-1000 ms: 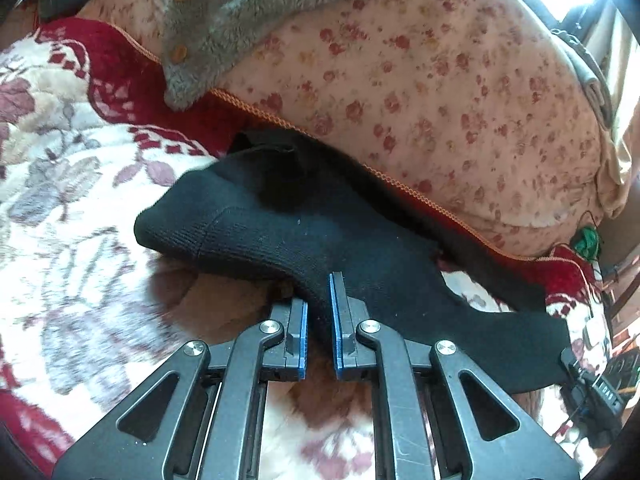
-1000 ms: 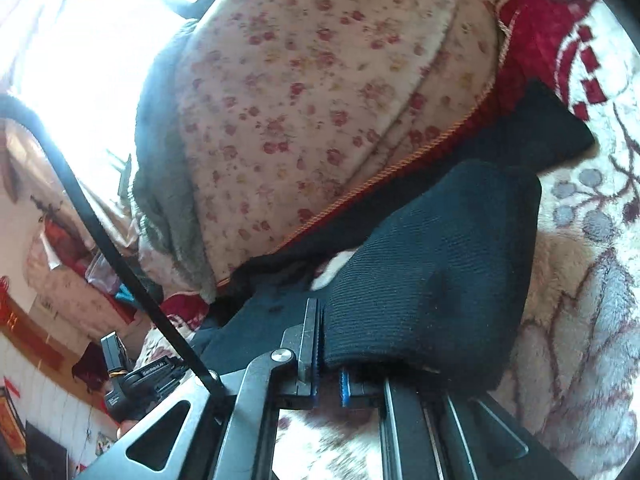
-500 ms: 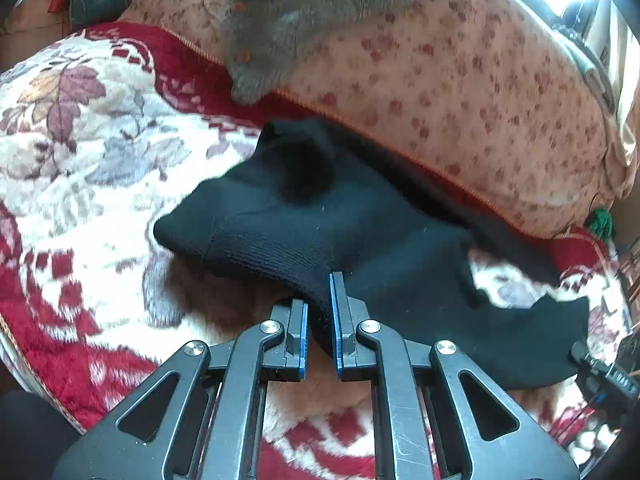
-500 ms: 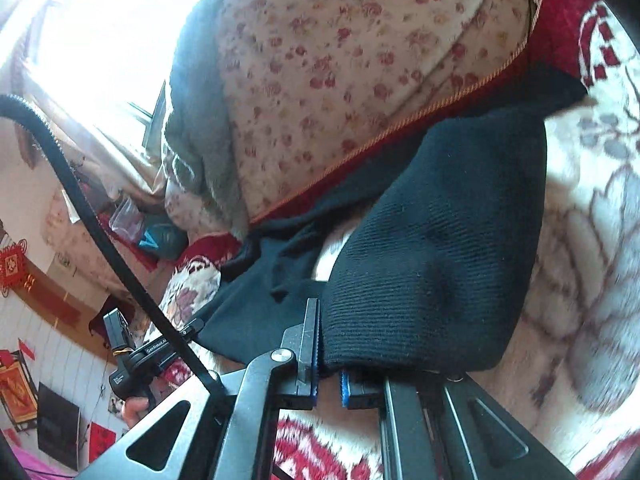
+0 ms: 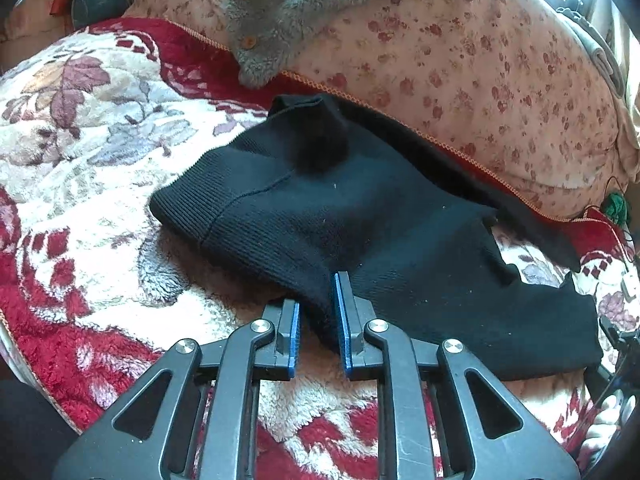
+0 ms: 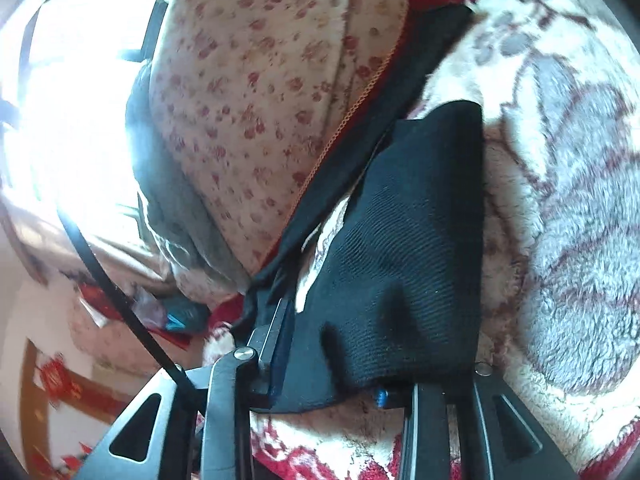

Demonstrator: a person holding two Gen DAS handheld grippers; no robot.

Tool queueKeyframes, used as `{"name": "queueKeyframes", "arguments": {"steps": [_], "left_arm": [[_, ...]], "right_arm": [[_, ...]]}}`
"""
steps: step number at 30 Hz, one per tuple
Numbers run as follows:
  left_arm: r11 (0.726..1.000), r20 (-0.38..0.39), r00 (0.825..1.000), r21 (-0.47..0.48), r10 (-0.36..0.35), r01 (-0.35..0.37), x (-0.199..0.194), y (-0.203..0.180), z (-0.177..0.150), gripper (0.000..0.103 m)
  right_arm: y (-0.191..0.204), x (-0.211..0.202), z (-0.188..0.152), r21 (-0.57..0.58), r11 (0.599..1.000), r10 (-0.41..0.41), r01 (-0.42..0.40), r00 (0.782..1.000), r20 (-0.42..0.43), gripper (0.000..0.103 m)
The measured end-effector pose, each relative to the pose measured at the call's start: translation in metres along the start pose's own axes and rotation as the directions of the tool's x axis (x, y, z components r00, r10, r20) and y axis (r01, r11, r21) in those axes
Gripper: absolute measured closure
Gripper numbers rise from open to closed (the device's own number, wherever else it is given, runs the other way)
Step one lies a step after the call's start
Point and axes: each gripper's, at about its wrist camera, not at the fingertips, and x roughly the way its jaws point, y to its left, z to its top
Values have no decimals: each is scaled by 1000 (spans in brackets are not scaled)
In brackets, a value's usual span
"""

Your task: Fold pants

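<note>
Black knit pants (image 5: 360,224) lie folded over on a floral fleece blanket (image 5: 92,148), the far edge against a flowered pillow. My left gripper (image 5: 318,320) is at the pants' near edge with a fold of black fabric between its blue pads; the jaws stand slightly parted. In the right wrist view the pants (image 6: 408,264) drape over my right gripper (image 6: 332,360). Its jaws now stand wide apart; the left pad shows and the right finger is hidden under the cloth.
A large flowered pillow (image 5: 460,68) with a grey fleece garment (image 5: 304,12) on it lies behind the pants. The bed edge drops off at the left and front. The other gripper (image 5: 624,352) shows at the right edge. A bright window (image 6: 60,120) is at left.
Both grippers pulled back toward the bed's near edge. The left jaws parted slightly. The right jaws opened wide, loosening their hold on the cloth.
</note>
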Motion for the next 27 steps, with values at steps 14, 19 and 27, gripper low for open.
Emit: {"name": "queueKeyframes", "arguments": {"steps": [14, 19, 27], "left_arm": [[998, 69, 997, 54, 16, -20, -28, -34, 3, 69], [996, 174, 985, -92, 20, -4, -62, -5, 17, 69], [998, 154, 988, -57, -22, 31, -60, -10, 23, 59]], "right_arm": [[-16, -17, 11, 113, 991, 62, -76, 991, 122, 65], [-15, -16, 11, 102, 993, 47, -59, 993, 113, 63], [-19, -12, 14, 136, 988, 54, -70, 991, 119, 61]]}}
